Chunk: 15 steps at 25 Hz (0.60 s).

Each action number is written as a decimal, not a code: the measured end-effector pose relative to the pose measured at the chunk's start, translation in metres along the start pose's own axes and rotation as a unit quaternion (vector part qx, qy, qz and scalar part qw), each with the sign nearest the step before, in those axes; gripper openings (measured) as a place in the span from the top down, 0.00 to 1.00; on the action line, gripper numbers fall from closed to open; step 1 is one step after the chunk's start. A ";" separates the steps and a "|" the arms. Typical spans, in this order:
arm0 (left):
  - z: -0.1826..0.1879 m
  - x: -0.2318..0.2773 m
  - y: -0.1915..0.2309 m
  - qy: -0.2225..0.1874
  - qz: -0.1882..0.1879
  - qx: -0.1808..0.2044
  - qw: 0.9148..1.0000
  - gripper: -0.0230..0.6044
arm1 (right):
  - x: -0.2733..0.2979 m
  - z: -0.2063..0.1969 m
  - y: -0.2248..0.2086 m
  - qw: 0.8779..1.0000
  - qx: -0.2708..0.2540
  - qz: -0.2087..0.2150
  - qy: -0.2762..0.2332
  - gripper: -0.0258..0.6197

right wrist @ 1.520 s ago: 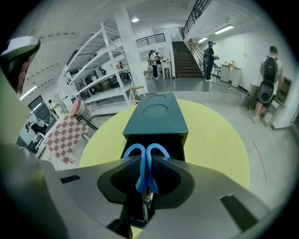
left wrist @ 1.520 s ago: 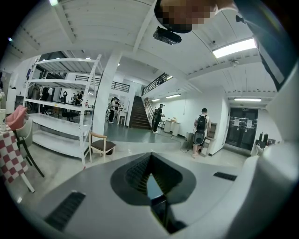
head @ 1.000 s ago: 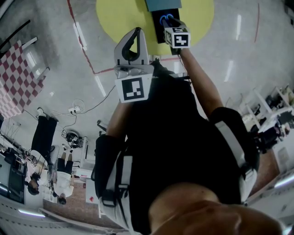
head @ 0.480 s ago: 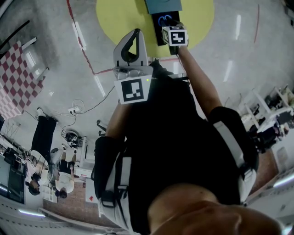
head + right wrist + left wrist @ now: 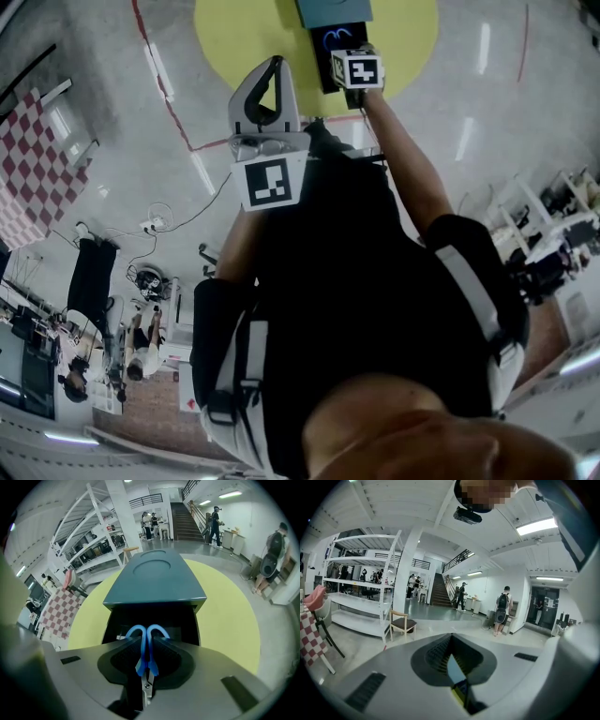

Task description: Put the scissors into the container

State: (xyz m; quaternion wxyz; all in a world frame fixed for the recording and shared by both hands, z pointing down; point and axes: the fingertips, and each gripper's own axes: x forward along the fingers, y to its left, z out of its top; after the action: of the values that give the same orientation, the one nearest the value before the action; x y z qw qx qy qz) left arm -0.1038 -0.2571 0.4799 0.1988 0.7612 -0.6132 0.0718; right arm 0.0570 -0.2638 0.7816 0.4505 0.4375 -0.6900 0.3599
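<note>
Layout | container (image 5: 154, 581) standing on round floor patch (image 5: 225, 616), ahead of the person | scissors (image 5: 146, 641) sitting between right gripper (image 5: 146, 660) jaws, handles leading, right before container's open front | left gripper (image 5: 269, 84) hanging left of right one, nearer the person, well apart from container | table (image 5: 37, 159) standing far left, off the patch

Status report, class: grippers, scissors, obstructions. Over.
Right gripper shut on scissors, blue handles at teal container's open front. Left gripper shut, empty. Nothing blocking the opening.
</note>
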 end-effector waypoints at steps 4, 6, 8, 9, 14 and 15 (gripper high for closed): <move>-0.001 0.004 0.000 0.000 -0.003 0.005 1.000 0.97 | 0.004 -0.001 -0.002 1.000 0.003 0.000 0.005 0.84; -0.001 0.005 -0.002 0.001 -0.004 0.006 1.000 0.97 | 0.005 -0.001 -0.004 1.000 0.002 -0.003 0.007 0.84; -0.001 0.005 -0.002 0.001 -0.003 0.004 1.000 0.97 | 0.005 -0.001 -0.005 1.000 0.001 -0.005 0.010 0.84; -0.001 0.004 -0.002 0.001 -0.002 0.002 1.000 0.97 | 0.005 -0.002 -0.005 1.000 0.001 -0.006 0.011 0.84; -0.002 0.001 0.001 0.001 0.001 0.002 1.000 0.97 | 0.005 -0.002 -0.004 1.000 0.001 -0.005 0.008 0.84; -0.002 0.001 0.000 0.001 0.001 0.002 1.000 0.97 | 0.005 -0.002 -0.004 1.000 0.000 -0.006 0.007 0.84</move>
State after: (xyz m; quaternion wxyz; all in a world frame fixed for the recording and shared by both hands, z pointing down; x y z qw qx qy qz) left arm -0.1037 -0.2572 0.4822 0.1978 0.7607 -0.6138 0.0735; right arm 0.0599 -0.2646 0.7872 0.4575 0.4387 -0.6843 0.3604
